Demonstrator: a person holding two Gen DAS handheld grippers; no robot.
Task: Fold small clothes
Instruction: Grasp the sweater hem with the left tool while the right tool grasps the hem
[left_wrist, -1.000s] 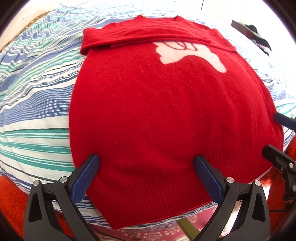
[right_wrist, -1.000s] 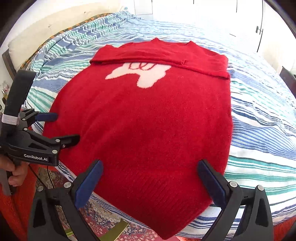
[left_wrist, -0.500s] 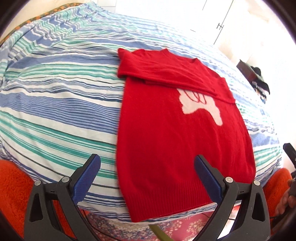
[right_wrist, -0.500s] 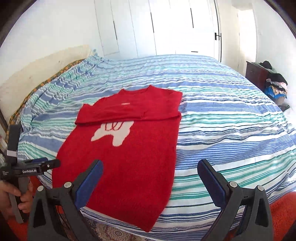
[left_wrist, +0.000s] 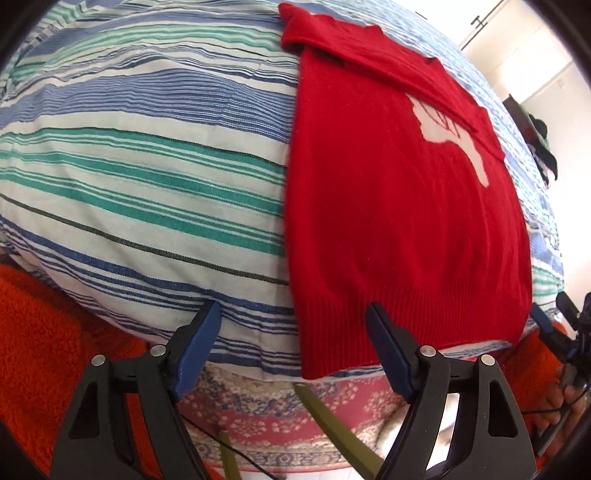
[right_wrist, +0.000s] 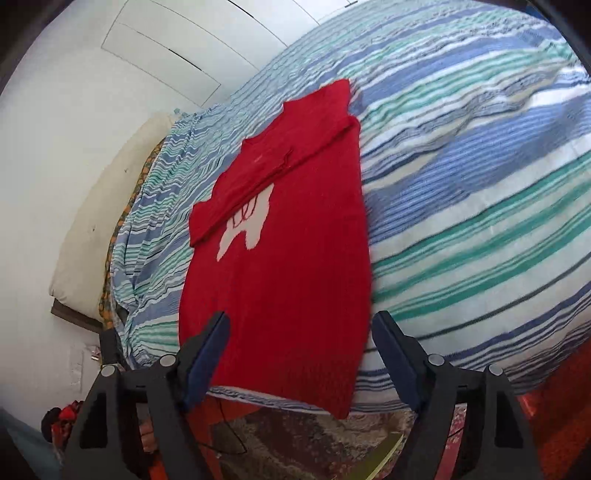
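Observation:
A red sweater with a white motif lies flat on the striped bedspread, sleeves folded across its chest. Its ribbed hem hangs at the bed's near edge. My left gripper is open and empty, low at the bed edge, its jaws either side of the hem's left corner. In the right wrist view the sweater lies ahead. My right gripper is open and empty, just before the hem's right part. The right gripper's tips show at the far right of the left wrist view.
A patterned rug and orange carpet lie below the bed edge. A cream pillow and white wardrobe doors are at the far side. A dark dresser with clothes stands at the right.
Both grippers pulled back and up from the hem, then dropped low again to the bed edge, the left shifted to the hem's left corner, the right tilted over the right part. Both stayed open.

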